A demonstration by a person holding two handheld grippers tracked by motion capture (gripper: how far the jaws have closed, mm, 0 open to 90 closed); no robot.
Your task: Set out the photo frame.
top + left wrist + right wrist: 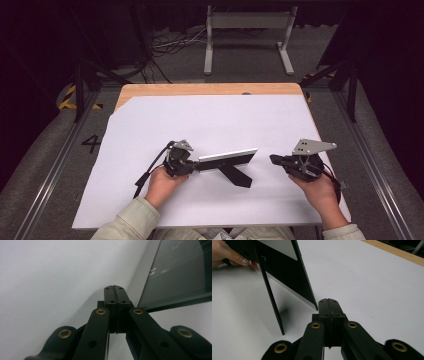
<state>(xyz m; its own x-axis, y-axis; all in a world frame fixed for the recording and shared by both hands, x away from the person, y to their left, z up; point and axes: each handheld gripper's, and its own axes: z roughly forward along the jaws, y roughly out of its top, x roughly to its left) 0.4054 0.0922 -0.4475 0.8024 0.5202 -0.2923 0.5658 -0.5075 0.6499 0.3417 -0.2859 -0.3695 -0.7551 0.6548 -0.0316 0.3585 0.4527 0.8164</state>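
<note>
1. White sheet (pixel 210 125) covers the bench (pixel 210 89), dark room behind.
2. Picture frame (pixel 227 158) stands on its back leg at centre.
3. Left hand-held gripper (pixel 192 165), jaws pressed together, touches the frame's nine o'clock end.
4. Right hand-held gripper (pixel 274 159), also pressed together, waits at three o'clock, just clear.

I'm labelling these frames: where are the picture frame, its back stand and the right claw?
picture frame (pixel 227 159), high view, top edge.
back stand (pixel 270 301), right gripper view, middle of the leg.
right claw (pixel 328 301), right gripper view, shut tips.
</note>
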